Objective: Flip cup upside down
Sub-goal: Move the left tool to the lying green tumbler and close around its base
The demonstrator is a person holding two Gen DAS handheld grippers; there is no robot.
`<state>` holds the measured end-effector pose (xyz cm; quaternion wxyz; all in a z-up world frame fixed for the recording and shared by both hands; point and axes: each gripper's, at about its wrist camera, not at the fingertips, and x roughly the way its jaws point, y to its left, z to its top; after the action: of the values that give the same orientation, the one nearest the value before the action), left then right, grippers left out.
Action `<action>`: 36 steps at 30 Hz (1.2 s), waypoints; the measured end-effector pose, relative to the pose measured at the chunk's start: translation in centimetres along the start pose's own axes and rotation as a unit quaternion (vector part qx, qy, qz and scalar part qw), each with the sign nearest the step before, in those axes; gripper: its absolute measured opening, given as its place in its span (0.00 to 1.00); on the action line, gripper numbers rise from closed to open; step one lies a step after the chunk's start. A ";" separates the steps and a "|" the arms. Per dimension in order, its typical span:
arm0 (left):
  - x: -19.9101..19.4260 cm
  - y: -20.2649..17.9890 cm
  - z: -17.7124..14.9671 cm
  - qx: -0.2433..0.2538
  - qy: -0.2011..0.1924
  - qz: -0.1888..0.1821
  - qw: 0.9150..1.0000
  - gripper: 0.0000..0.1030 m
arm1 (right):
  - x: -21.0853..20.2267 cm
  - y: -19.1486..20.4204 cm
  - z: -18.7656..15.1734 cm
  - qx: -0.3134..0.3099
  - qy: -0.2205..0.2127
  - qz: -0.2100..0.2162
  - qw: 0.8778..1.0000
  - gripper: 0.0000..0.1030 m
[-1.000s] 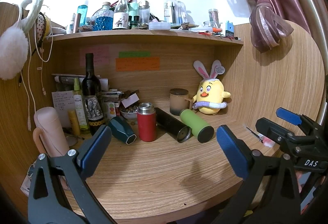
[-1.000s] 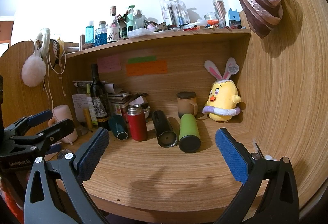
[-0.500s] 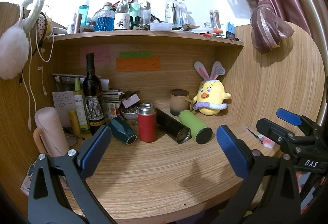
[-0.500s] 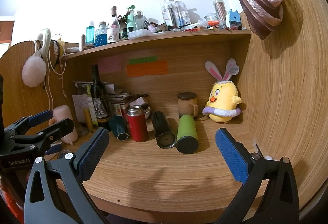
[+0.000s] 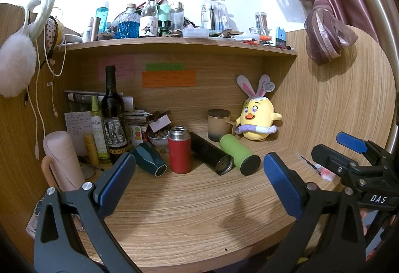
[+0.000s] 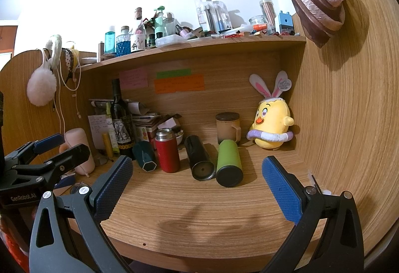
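Observation:
A red cup with a steel top (image 5: 179,152) (image 6: 167,150) stands upright on the wooden desk (image 5: 199,210). Three cups lie on their sides beside it: a teal one (image 5: 149,162) (image 6: 144,158), a black one (image 5: 211,156) (image 6: 199,161) and a green one (image 5: 239,153) (image 6: 229,162). A beige mug (image 5: 219,124) (image 6: 227,127) stands behind them. My left gripper (image 5: 199,179) is open and empty, held back from the cups. My right gripper (image 6: 197,182) is open and empty too, short of the black and green cups. Each gripper shows at the edge of the other's view.
A wine bottle (image 5: 113,118), small bottles and papers crowd the back left. A pink bottle (image 5: 63,160) stands at the left. A yellow plush chick (image 5: 258,120) sits at the back right corner. A shelf (image 5: 174,44) full of bottles overhangs the desk.
Both views have shifted slightly, with the cups a little nearer. Both grippers stay open and empty, and nothing on the desk has moved.

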<state>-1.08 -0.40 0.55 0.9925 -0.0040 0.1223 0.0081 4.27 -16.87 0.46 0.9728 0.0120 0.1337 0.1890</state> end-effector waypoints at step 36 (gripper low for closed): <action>30.5 -11.1 0.9 0.026 0.260 -0.121 0.958 0.86 | 9.6 -13.4 -3.2 0.059 0.094 -0.112 0.987 1.00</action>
<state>28.87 -11.07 -5.95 0.9197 0.0053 0.3749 -0.1164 16.92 -25.87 -6.05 0.9683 0.0368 0.2365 0.0713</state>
